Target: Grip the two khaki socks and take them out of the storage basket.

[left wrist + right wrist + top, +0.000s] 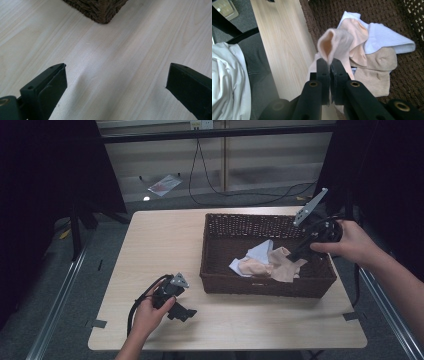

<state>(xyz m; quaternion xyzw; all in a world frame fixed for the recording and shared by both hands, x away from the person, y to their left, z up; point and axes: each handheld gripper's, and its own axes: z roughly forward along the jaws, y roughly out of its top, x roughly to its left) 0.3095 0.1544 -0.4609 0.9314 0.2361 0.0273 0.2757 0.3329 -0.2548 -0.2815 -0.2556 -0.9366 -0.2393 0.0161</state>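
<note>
A dark wicker basket (215, 270) on the right half of the table holds a small pile of socks. My right gripper (296, 255) reaches into it from the right and is shut on a pale pink sock (337, 41), which it pinches by a fold so that the open cuff stands up above the jaws (330, 62). A white sock (384, 37) and beige socks (377, 72) lie under it on the basket floor. My left gripper (186, 312) rests low over the table's front left, its jaws open with only bare wood between them (116, 68).
The light wooden table (160, 245) has free room on its left half. A corner of the basket (100, 10) lies just ahead of the left gripper. A person's white sleeve (227, 82) and grey floor sit beyond the table's edge. Cables trail on the floor behind.
</note>
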